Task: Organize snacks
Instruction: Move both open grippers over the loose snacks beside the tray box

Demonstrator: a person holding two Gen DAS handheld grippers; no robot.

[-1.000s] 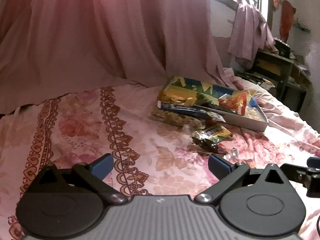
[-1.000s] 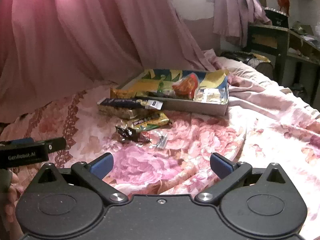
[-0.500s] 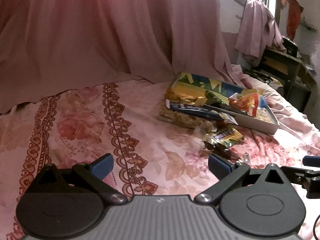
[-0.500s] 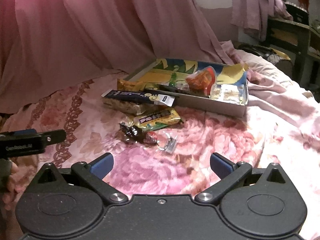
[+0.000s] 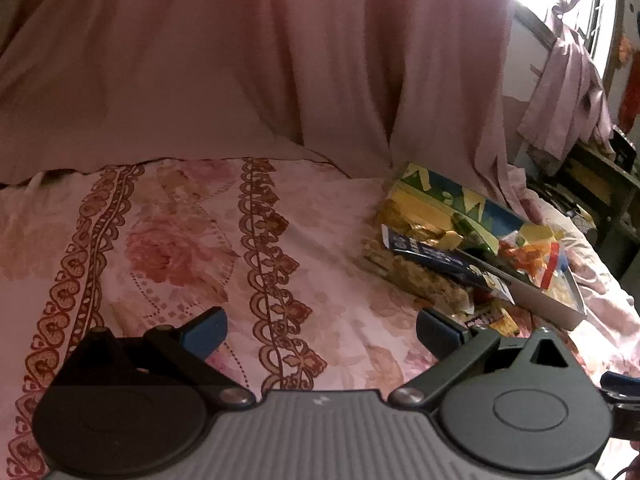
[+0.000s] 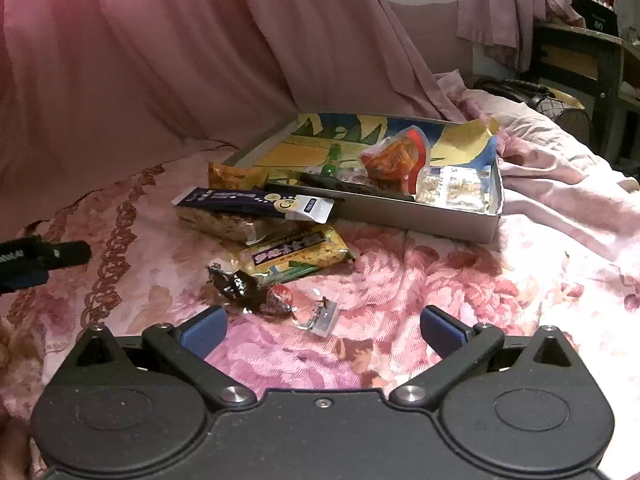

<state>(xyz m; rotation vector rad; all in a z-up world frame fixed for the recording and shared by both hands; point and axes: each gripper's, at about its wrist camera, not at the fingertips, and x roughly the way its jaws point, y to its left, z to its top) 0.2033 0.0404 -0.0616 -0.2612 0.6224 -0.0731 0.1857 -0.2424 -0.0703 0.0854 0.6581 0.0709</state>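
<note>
Snacks in crinkly wrappers (image 6: 294, 254) lie scattered on the pink floral bedspread (image 6: 440, 280), just before a shallow grey cardboard tray (image 6: 420, 216). Right gripper (image 6: 322, 326) and left gripper (image 5: 320, 326) hover wide, empty. Slick packets, apparently overlapping, may slip or drag neighbours.

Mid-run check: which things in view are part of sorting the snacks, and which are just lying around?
Job:
- tray
- dark blue packet
- yellow snack bar
- dark candy wrapper
- red candy
- clear wrapper
- right claw, left claw, both open

Lying about:
- pink curtain
- hanging cloth
- dark shelf
</note>
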